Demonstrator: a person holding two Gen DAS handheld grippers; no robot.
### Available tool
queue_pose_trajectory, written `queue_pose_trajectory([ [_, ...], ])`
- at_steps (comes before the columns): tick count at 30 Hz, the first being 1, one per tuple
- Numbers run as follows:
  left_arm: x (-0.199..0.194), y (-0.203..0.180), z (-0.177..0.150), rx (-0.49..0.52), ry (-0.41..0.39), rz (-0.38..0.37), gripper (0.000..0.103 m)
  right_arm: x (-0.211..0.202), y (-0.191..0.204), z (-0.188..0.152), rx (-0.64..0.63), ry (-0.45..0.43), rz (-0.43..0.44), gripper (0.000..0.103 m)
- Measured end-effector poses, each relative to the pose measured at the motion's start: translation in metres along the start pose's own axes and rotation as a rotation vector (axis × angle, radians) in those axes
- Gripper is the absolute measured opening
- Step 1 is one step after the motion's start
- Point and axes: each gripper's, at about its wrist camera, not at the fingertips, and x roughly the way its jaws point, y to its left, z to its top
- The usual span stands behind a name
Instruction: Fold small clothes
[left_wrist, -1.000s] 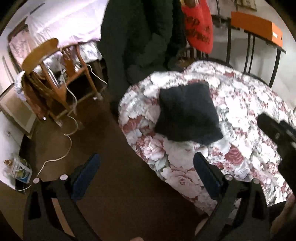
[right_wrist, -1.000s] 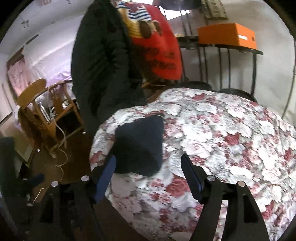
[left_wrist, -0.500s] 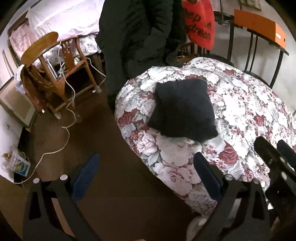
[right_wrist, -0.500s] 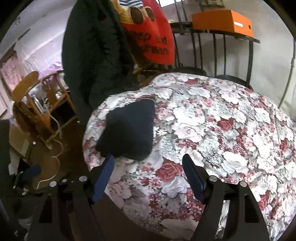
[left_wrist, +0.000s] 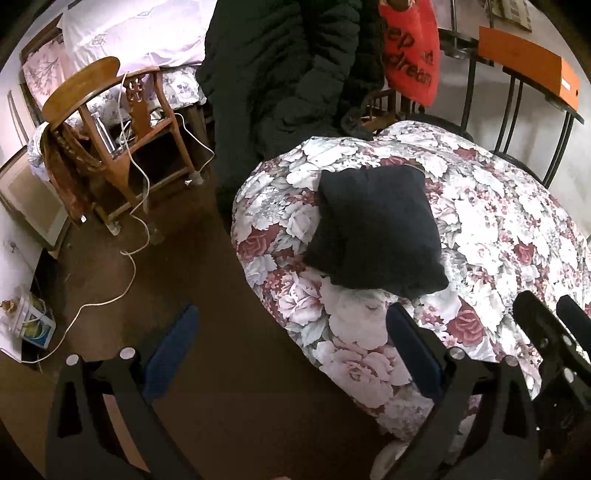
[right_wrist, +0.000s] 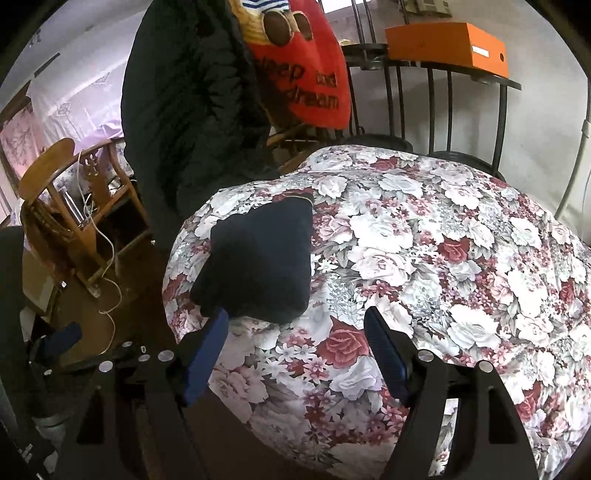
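A small dark navy garment (left_wrist: 376, 229) lies folded into a thick square near the left edge of the flowered tablecloth (left_wrist: 491, 221); it also shows in the right wrist view (right_wrist: 260, 260). My left gripper (left_wrist: 291, 350) is open and empty, held back from the table's near-left edge, over the floor. My right gripper (right_wrist: 295, 343) is open and empty, just short of the garment's near edge and above the cloth. The right gripper's fingers (left_wrist: 543, 332) show at the lower right of the left wrist view.
A dark coat (right_wrist: 184, 103) and a red printed bag (right_wrist: 306, 77) hang behind the table. A black metal rack holds an orange box (right_wrist: 447, 42). A wooden chair (left_wrist: 110, 147) with a white cable (left_wrist: 136, 221) stands on the brown floor at left.
Both grippers have drawn back and risen from the folded garment, which has stayed put. The right gripper has slid lower in the left wrist view.
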Motion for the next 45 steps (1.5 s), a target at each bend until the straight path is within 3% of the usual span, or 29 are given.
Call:
queue_pose_trajectory([
  [45, 0.0032, -0.0066, 0.003, 0.006, 0.016, -0.019, 0.098, -0.0006, -0.0025, -0.0001, 0.001, 0.002, 0.002, 0.077],
])
